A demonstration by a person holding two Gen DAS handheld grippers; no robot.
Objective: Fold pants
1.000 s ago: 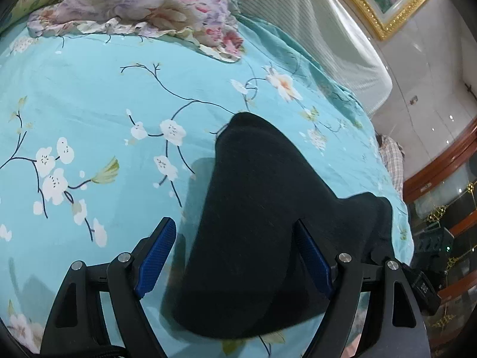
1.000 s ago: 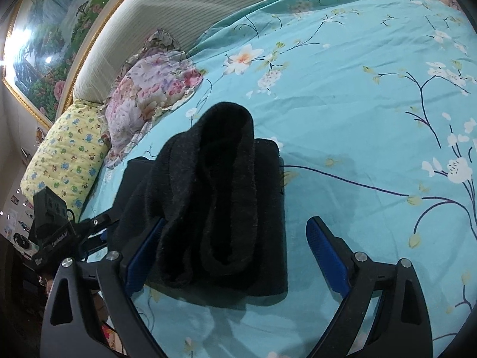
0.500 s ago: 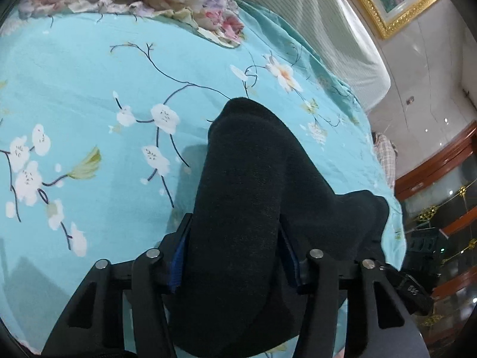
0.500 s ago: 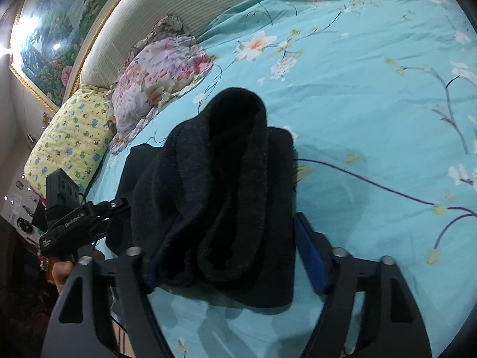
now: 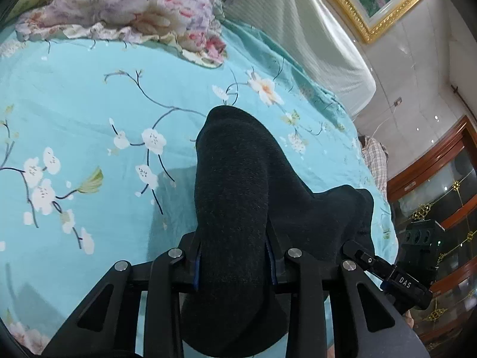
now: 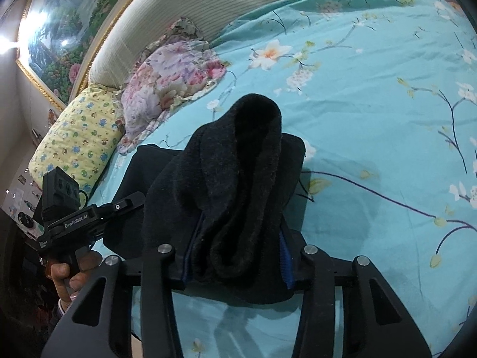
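1. Where the turquoise bedspread printed with white blossoms and dark branches (image 5: 89,113) covers the bed, the folded black fleece pants (image 5: 238,197) lie on it as a thick bundle, its near end raised into both grippers.
2. The left gripper (image 5: 234,264), black with blue pads, has just been closing its jaws, and they now squeeze a rounded fold of the pants from both sides (the cloth bulges out above and below the pads).
3. The right gripper (image 6: 235,256), of the same build, has likewise just been closing; its jaws clamp the thick, layered edge of the pants (image 6: 238,173), with the blue pad on the right of that view pressed into the fabric.
4. In the right wrist view the left gripper's body (image 6: 77,217) shows at the lower left beside the pants, held by a hand (image 6: 67,277).
5. In the left wrist view part of the right gripper (image 5: 387,274) shows at the lower right, just beyond the dark cloth.
6. A pink and lilac floral pillow (image 6: 170,80) lies near the head of the bed, well apart from the pants, with a yellow patterned pillow (image 6: 77,137) beside it.
7. Behind them stands a pale ribbed headboard (image 6: 190,6), and above that a gold-framed landscape painting (image 6: 65,29).
8. A dark wooden glass-fronted cabinet (image 5: 441,197) stands beyond the bed's far edge in the left wrist view.
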